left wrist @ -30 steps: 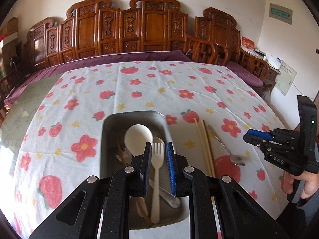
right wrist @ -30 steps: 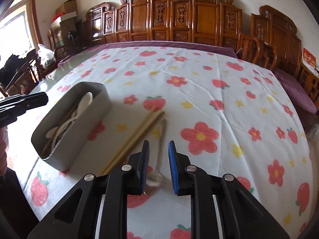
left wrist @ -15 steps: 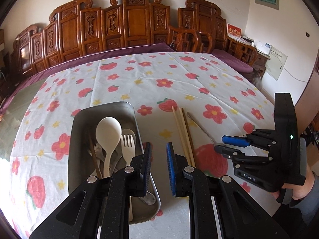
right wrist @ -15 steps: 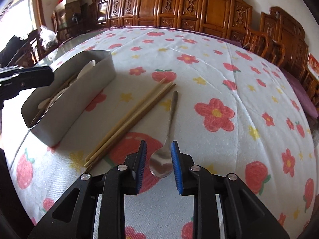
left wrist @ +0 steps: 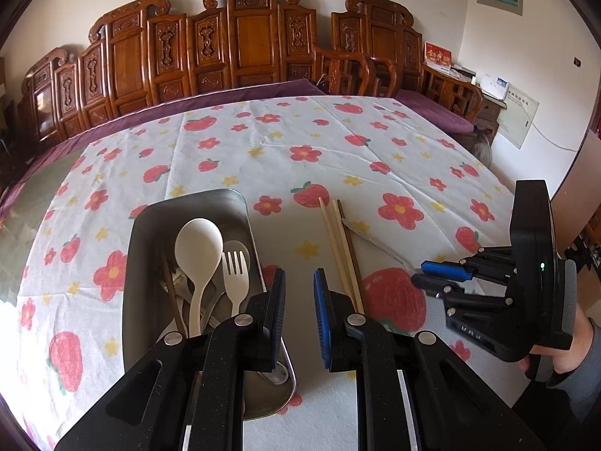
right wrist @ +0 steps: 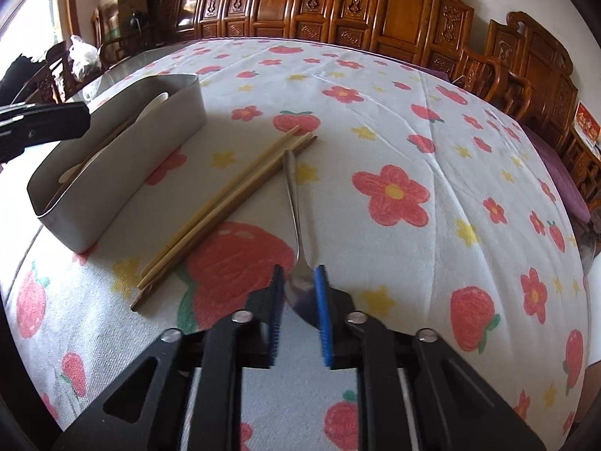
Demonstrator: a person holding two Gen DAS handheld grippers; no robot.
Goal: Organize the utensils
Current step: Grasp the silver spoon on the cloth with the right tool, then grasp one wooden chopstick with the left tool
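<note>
Change: fork (left wrist: 235,280), a second ago between the left gripper (left wrist: 297,315) fingers, now lies in the tray (left wrist: 139,263); left gripper now beside tray, part open, empty.
Right gripper (right wrist: 298,302): has closed in on the spoon (right wrist: 296,233) bowl right of tray; part open, straddling, not yet clamped.
Remaining: spoon and chopsticks (right wrist: 229,203), between tray and spoon.
Writing: none legible.

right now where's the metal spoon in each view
Left wrist: metal spoon lies right of centre, right of the chopsticks; its bowl is hidden by the right gripper.
Right wrist: spoon at lower centre, bowl between the fingers.
Shared landmark: the chopsticks beside it.
</note>
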